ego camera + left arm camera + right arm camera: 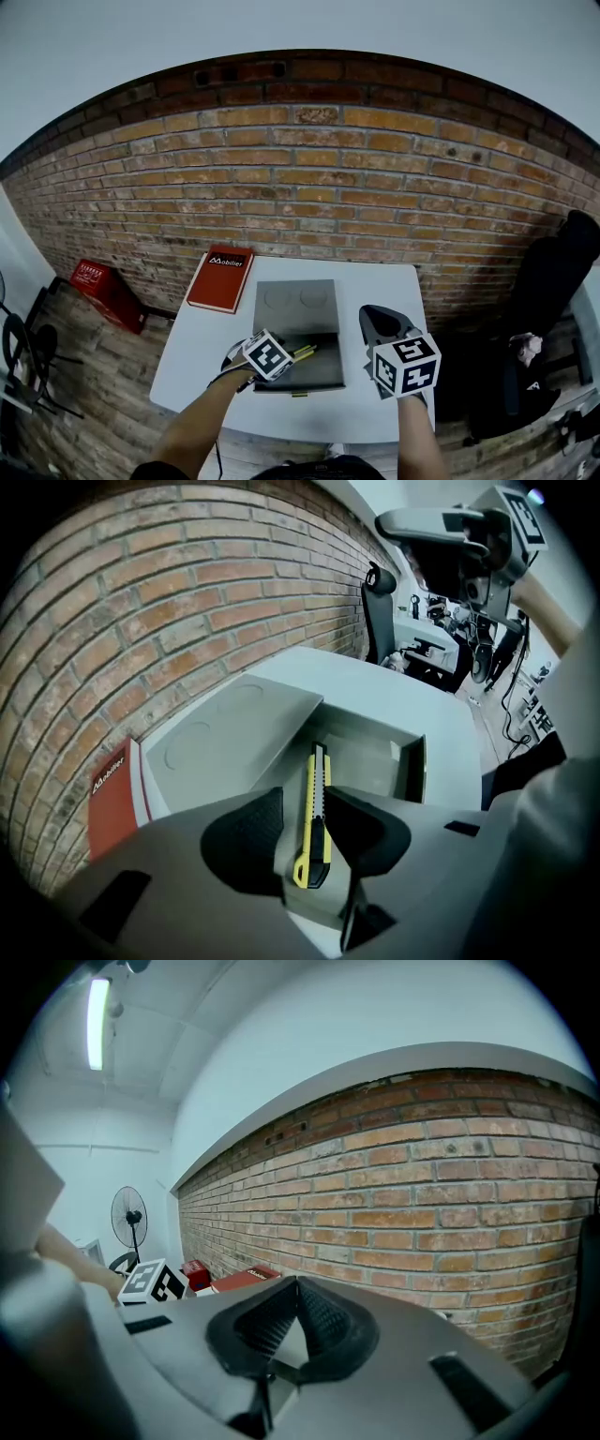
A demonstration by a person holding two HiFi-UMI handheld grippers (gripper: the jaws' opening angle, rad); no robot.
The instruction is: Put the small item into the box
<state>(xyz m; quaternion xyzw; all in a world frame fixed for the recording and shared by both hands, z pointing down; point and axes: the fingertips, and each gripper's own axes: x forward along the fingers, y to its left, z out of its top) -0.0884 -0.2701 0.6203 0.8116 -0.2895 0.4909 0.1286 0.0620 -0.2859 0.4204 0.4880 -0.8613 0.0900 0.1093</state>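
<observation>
Inside the open grey box (380, 761) we see the yellow knife (317, 817) lying flat, with bare floor beside it. Left gripper (305, 797) hangs above, jaws wide, gripping nothing. Right gripper (296, 1286) is pinched together, empty, near the table's (389, 281) right edge.

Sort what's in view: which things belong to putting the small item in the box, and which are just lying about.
Job in hand: yellow knife, lying in the open grey box; left tongs, open over it.
Lying about: red book; red crate; fan.
</observation>
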